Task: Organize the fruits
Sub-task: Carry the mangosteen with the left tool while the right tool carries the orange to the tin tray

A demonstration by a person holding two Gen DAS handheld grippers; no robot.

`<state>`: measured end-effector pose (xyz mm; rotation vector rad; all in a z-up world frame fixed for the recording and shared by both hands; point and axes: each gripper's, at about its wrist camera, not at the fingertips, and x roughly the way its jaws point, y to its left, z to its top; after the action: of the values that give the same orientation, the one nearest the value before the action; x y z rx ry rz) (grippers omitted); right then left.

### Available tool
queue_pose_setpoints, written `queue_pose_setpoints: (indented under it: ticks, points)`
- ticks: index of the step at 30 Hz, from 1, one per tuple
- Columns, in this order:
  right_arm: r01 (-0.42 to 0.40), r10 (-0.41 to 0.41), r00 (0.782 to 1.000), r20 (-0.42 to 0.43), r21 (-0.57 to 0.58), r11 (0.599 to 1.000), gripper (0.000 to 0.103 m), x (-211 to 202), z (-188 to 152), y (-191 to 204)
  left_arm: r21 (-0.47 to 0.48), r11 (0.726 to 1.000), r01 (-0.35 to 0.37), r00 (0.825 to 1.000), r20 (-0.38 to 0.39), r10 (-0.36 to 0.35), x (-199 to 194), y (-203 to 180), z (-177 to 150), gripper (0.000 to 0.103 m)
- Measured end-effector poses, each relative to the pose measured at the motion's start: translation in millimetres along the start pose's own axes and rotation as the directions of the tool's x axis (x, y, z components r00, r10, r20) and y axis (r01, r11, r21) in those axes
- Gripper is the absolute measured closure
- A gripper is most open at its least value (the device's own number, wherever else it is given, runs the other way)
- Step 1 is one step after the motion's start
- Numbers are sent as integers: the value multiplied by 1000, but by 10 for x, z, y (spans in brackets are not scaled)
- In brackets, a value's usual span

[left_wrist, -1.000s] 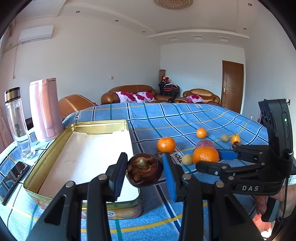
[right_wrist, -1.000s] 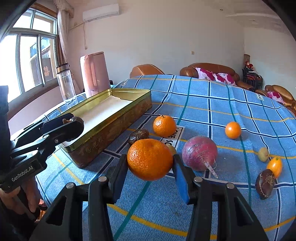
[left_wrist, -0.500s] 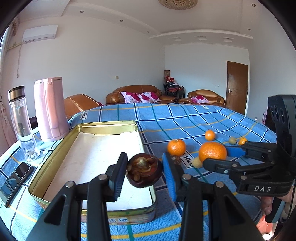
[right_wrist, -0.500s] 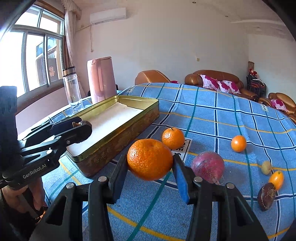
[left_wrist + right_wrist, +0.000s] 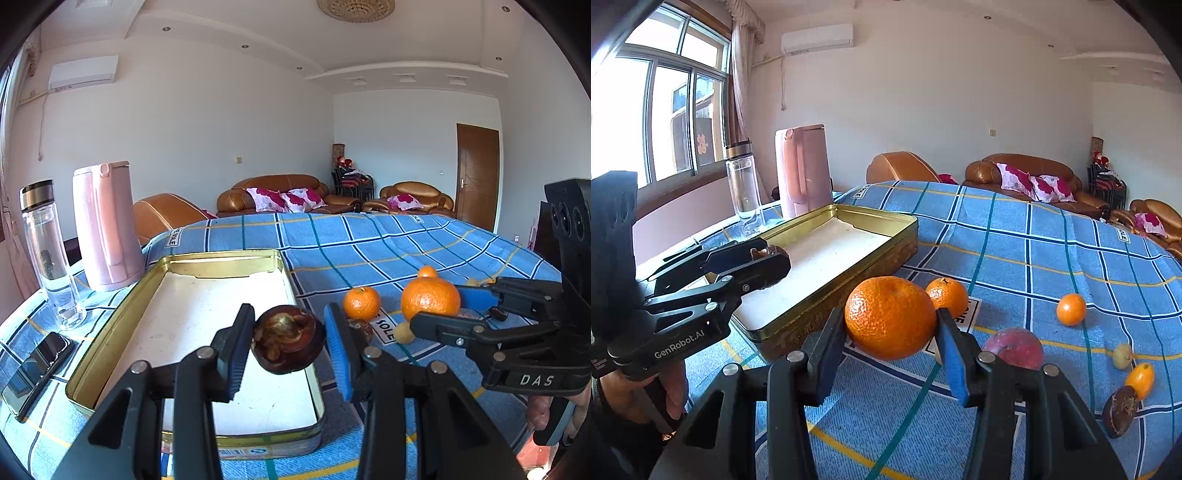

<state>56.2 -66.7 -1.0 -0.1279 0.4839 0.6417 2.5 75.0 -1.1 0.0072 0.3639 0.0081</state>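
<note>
**Two grippers, two fruits, one gold tin**

The left gripper (image 5: 289,345) pinches a dark brown mangosteen (image 5: 288,341) between its blue pads, holding it in the air above the near end of the open gold tin (image 5: 122,317), whose pale floor lies bare below and ahead of it. To its right, the right gripper (image 5: 891,338) clamps a large orange (image 5: 890,317) from both sides, lifted clear of the blue checked cloth (image 5: 1052,251) that covers the counter, just right of the tin's long wall.

Ahead of the right gripper and a little right of its held fruit sits a smaller orange (image 5: 947,297) on the cloth; a reddish round fruit (image 5: 1015,347) lies just beyond its right finger. Farther right are a small orange (image 5: 1070,309), a pale yellowish fruit (image 5: 1123,356), a small oval orange fruit (image 5: 1140,374) and a second dark brown fruit (image 5: 1120,410), the last two touching.

Left of the left gripper, beyond the tin's far corner, stand a pink kettle (image 5: 105,225) and a clear bottle (image 5: 50,254); a phone (image 5: 35,369) lies beside the tin's left wall. A hand (image 5: 639,398) grips the left gripper's handle.
</note>
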Motion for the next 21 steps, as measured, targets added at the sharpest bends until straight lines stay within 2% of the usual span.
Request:
queue_pose_setpoints:
  ticks: [21]
  points:
    - [-7,10,997,74,-30,1000,53,-74,173,85,35,999,-25,999,47,24,-26,-44,128,62]
